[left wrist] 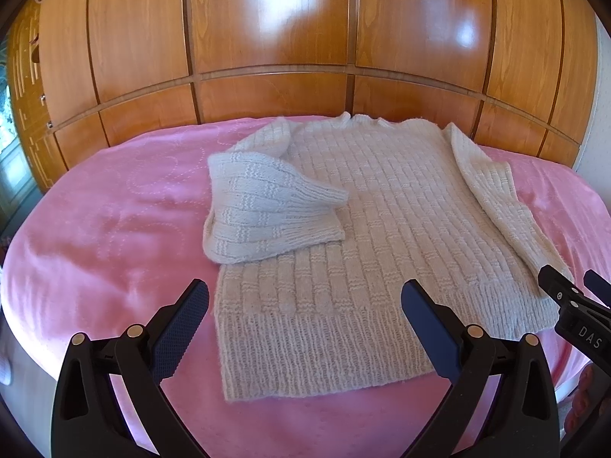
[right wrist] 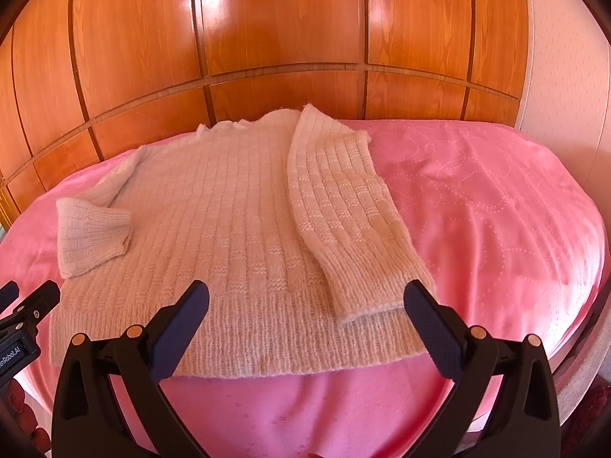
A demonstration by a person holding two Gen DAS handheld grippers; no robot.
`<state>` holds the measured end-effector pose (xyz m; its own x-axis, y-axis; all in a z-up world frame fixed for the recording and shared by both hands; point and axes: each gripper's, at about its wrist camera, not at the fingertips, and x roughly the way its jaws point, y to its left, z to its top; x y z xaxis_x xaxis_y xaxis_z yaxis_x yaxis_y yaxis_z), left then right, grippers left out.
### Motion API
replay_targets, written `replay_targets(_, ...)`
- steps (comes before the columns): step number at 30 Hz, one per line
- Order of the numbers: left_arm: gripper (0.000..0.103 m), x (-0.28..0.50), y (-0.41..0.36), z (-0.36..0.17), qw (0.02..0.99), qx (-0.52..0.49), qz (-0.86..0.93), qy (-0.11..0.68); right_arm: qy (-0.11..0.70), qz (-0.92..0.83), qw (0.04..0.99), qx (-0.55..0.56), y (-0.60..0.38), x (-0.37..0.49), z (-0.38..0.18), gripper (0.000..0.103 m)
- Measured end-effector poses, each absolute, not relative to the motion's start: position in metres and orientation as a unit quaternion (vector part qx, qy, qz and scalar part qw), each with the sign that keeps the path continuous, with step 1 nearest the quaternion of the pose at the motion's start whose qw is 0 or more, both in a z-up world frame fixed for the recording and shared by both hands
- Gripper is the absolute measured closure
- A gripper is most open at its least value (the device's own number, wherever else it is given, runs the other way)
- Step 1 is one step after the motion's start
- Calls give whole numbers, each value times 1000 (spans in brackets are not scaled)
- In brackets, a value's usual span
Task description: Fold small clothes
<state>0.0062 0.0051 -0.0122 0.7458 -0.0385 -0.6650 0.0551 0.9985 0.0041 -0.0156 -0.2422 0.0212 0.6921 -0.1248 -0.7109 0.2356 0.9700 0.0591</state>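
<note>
A cream knitted sweater (left wrist: 366, 206) lies flat on a pink quilted bedspread (left wrist: 114, 221), its neckline toward twelve o'clock, up against a glossy wooden panelled wardrobe (left wrist: 275, 30), and its ribbed hem toward six o'clock, nearest the cameras. In the left wrist view the left sleeve (left wrist: 267, 210) is folded back on itself across the body at about ten o'clock from the middle of the garment, its ribbed cuff resting on the chest; the other sleeve (left wrist: 492, 191) runs down the side of the body at about three o'clock, with its cuff near the hem corner. The left gripper (left wrist: 305, 328) hangs just above the hem with its two blue-padded fingers spread wide, holding nothing; the hem shows between them. At four o'clock in that view the tip of the right gripper (left wrist: 573, 294) comes in beside the right sleeve's cuff. From the right wrist view, the right gripper (right wrist: 305, 328) is likewise spread wide and empty over the hem, the straight sleeve's cuff (right wrist: 366, 301) lying between its fingers toward the right one. The folded sleeve (right wrist: 91, 236) sits at nine o'clock there, and the left gripper's tip (right wrist: 30, 301) pokes in at the left edge beside the hem corner. Bare bedspread (right wrist: 496, 210) fills the side from two to four o'clock.
</note>
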Motion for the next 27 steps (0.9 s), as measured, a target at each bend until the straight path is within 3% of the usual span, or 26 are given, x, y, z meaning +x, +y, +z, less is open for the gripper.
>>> replay_targets(27, 3, 15, 1, -19, 922, 4, -60, 382, 385, -99, 915, 70, -243, -14, 18, 2)
